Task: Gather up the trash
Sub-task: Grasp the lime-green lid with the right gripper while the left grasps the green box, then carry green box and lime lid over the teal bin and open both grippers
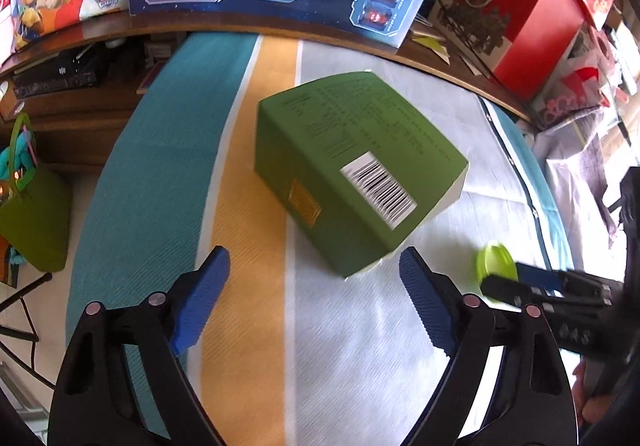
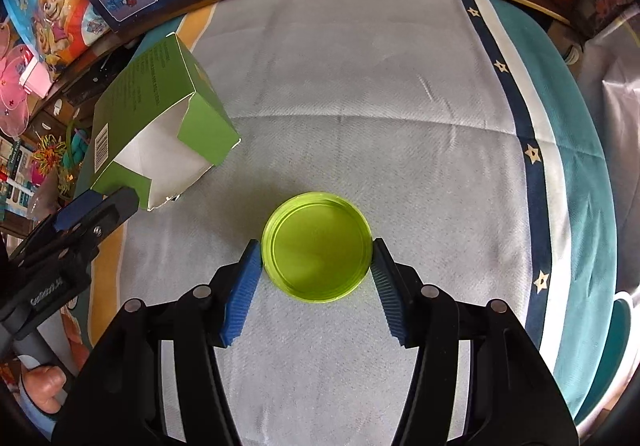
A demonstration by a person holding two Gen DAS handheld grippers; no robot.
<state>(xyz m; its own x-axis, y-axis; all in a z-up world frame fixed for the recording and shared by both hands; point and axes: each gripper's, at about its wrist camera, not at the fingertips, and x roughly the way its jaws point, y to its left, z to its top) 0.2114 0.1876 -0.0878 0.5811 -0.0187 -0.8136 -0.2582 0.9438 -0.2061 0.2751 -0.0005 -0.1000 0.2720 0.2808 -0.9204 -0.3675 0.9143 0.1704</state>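
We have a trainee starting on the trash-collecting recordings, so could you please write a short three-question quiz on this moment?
1. True or false: the green carton lies clamped between the left gripper's fingers.
2. Which thing sits between the right gripper's blue pads? A) a barcode label B) the lime-green lid C) a red bag
3. Fill in: in the right wrist view, the carton's torn-open end shows a ______ inside.

Key:
1. False; the carton lies ahead of the open jaws, untouched.
2. B; both pads meet the lid's rim on the striped cloth.
3. White.
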